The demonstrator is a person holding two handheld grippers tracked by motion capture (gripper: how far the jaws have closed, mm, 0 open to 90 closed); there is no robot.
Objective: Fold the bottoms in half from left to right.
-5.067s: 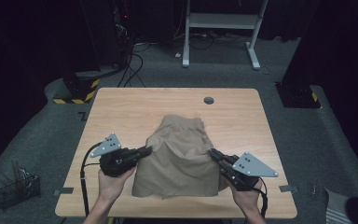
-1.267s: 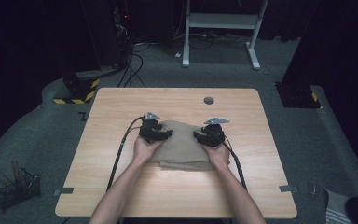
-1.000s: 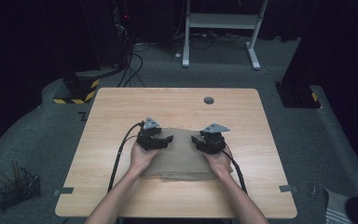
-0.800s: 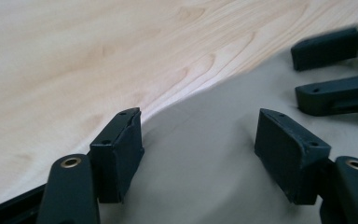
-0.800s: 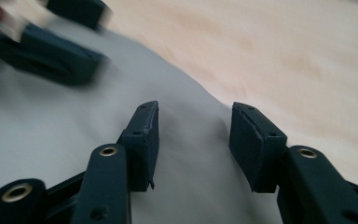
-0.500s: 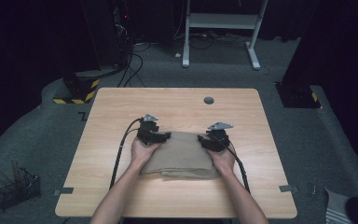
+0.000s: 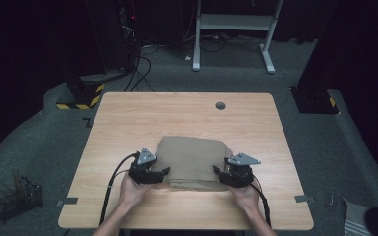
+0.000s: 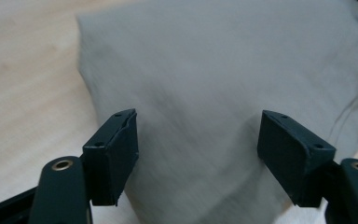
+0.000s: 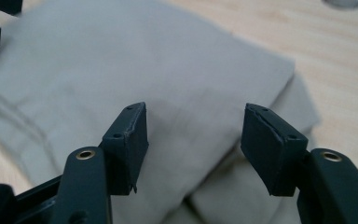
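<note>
Both grippers, left and right, hover released at the folded cloth's near corners; the right's jaws have just been opening, cloth between them unpinched.

Folded cloth: its far and right parts run off the left gripper view's edges, and the weave near the jaws is blurred. Right gripper view: the cloth's near-left part is cut off at the bottom edge.
</note>
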